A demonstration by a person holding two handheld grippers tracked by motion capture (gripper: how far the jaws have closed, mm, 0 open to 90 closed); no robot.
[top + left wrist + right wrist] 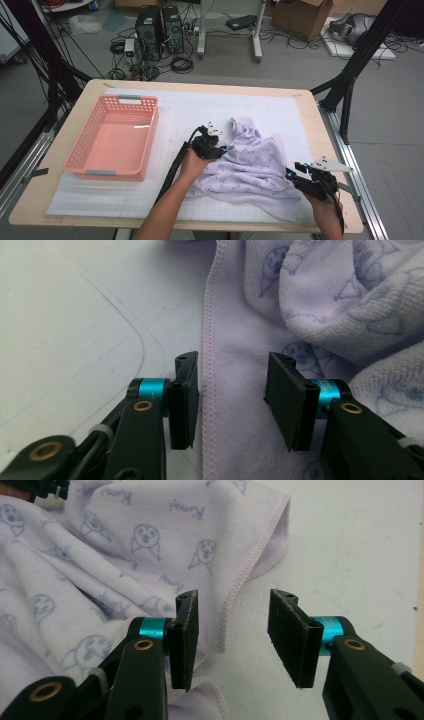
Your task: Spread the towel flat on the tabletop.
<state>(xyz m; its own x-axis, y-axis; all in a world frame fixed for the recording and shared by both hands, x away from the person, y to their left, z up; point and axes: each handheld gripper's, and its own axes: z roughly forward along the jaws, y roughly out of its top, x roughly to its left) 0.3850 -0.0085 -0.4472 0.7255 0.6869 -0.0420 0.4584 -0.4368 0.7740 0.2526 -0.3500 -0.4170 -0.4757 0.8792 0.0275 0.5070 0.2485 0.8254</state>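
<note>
A lilac towel (250, 167) printed with small blue figures lies crumpled on the white mat (200, 107). My left gripper (223, 149) is at the towel's left side, low over it. In the left gripper view its jaws (232, 400) stand apart over the towel (320, 300), whose stitched hem runs between them, close to the left jaw. My right gripper (290, 173) is at the towel's lower right edge. In the right gripper view (232, 635) the jaws are also apart, with the towel's (125, 545) hem beside the left jaw and bare mat under the right one.
An empty pink basket (150, 140) stands on the left part of the mat. The wooden table's right edge (327, 145) lies close to my right hand. Black frame posts rise at both sides, and computers and cables sit on the floor beyond.
</note>
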